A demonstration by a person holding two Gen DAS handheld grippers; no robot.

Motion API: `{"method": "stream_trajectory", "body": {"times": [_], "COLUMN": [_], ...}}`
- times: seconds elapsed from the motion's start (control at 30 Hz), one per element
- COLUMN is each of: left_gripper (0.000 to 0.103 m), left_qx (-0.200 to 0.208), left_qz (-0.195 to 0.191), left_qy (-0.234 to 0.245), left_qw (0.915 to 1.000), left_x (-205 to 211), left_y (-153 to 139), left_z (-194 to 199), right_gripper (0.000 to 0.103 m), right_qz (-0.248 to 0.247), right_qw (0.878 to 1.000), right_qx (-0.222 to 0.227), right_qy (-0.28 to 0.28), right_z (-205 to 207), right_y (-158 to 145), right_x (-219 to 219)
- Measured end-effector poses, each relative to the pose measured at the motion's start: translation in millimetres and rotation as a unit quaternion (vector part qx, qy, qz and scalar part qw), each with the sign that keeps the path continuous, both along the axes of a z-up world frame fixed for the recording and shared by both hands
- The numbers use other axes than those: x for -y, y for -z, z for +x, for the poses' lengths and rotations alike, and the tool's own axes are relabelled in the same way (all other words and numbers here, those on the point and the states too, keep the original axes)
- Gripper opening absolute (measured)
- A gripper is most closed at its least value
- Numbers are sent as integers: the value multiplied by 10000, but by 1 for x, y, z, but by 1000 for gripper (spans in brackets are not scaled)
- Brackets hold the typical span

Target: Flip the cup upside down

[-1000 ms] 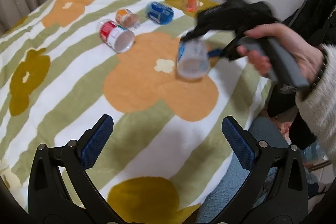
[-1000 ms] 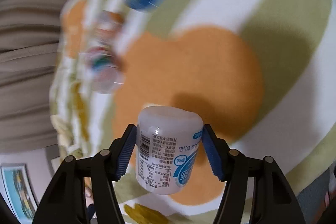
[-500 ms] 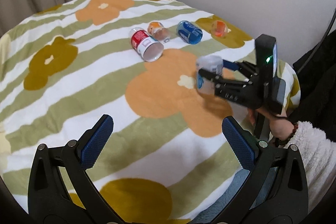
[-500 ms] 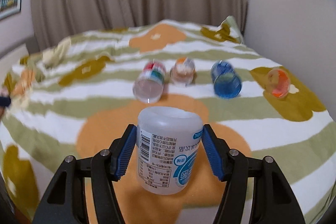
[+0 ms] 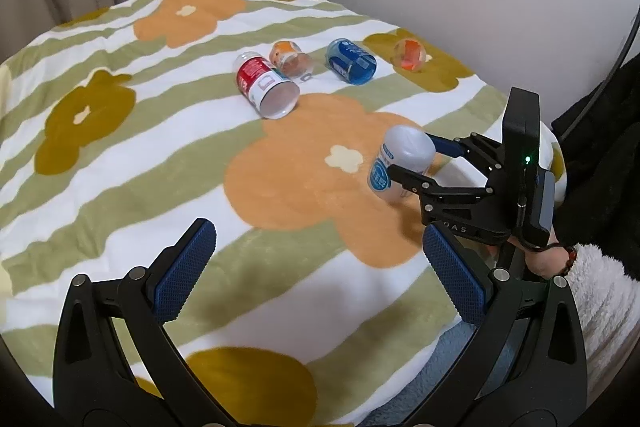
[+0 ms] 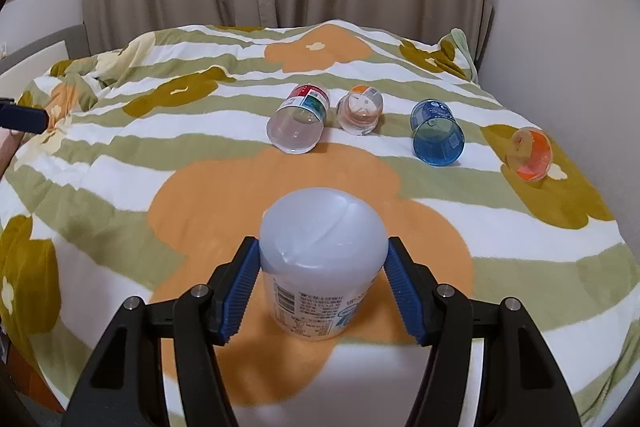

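My right gripper (image 6: 322,287) is shut on a white translucent cup (image 6: 322,259) with a blue label. The cup stands upside down, closed bottom up, its mouth resting on the orange flower of the blanket (image 6: 208,195). In the left wrist view the same cup (image 5: 400,163) sits at the right between the right gripper's (image 5: 416,167) fingers. My left gripper (image 5: 316,275) is open and empty, above the blanket's near edge, well apart from the cup.
Several cups lie on their sides farther back: a red-labelled one (image 6: 298,123), a small orange one (image 6: 360,111), a blue one (image 6: 438,133) and an orange one at the far right (image 6: 530,155). Curtains and a wall stand behind the bed.
My right gripper has turned the white cup from tilted in the air to upside down and lowered it onto the blanket. My left gripper has pulled back a little.
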State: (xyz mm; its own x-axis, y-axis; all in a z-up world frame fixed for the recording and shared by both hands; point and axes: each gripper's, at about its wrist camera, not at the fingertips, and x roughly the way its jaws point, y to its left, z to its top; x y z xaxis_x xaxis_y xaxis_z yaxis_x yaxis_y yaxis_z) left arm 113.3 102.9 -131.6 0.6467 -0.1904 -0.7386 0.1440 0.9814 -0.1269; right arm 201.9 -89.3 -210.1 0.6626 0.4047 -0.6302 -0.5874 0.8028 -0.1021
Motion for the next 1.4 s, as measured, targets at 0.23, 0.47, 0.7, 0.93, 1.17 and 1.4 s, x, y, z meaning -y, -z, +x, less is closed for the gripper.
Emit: {"method": "stream_trajectory", "body": {"times": [0.23,0.47,0.7,0.93,1.17,1.4], "left_gripper": [103,103,103,103,103,103], "left_qx": [81,240,480,1227,2520,2996], "left_qz": [-33,35,20,-48,50,240], "left_qy": [8,45,-80,-354,-510,-576], "left_qw": [10000,9997,9988,9918,9664,9520], "left_x": [1,4,4,7,29,60], "left_y": [-4,-15,-31,-71,-131,-149], "left_z": [-4,-15,-27,-50,-85,-105], "right_gripper": [59,103,103,103,103,103], "right_qz": [49,179,464,496,778,923], "right_qw": [9998,9987,9973,9922,9705,9533], "right_qx": [-5,148,351,910,1835,1963], "right_qy": [183,448,446,694,1356,2103], "right_z": [1,-7,-24,-73,-146,-177], "right_y": [0,-7,-32,-112,-203,-220], "right_x": [-1,4,13,21,46,80]}}
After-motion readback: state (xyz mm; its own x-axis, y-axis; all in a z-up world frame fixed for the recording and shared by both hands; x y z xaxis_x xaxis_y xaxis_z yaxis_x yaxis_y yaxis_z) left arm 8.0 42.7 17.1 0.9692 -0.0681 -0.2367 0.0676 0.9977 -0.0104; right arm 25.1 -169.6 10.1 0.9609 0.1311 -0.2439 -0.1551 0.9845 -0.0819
